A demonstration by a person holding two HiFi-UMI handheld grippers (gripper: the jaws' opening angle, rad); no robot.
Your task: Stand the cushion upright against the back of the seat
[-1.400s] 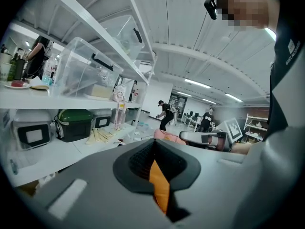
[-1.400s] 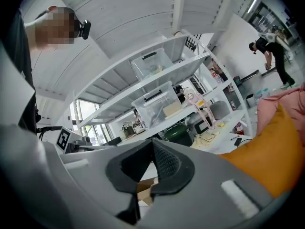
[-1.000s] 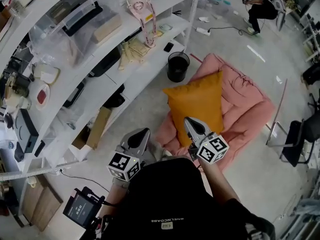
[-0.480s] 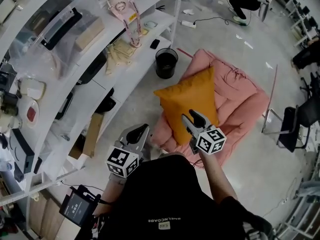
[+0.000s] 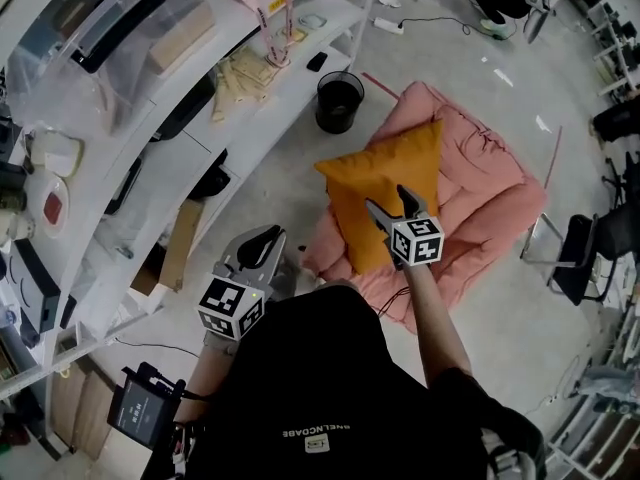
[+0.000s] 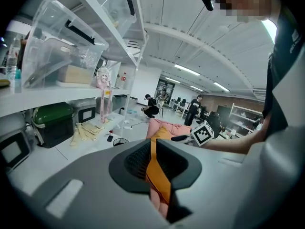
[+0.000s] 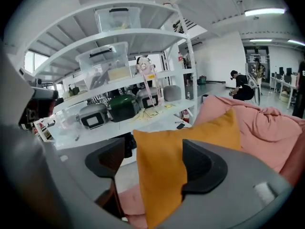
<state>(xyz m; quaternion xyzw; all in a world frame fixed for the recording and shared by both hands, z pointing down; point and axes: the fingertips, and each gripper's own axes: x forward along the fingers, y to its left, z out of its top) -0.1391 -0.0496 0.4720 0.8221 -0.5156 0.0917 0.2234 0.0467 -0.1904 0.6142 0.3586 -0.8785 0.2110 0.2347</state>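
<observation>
Down at the left, the left claw (image 5: 263, 240) hangs pressed together with nothing in it, white metal shelving (image 5: 150, 168) just off its left side. Well ahead of it and to its right stands the square orange fabric cushion (image 5: 385, 173), up on edge on the slouchy pink fabric seat (image 5: 485, 178). The right claw (image 5: 390, 206) has just been opening: jaws spread, the cushion's near edge between them, pads not pressing it. Pink seat rises beyond.
</observation>
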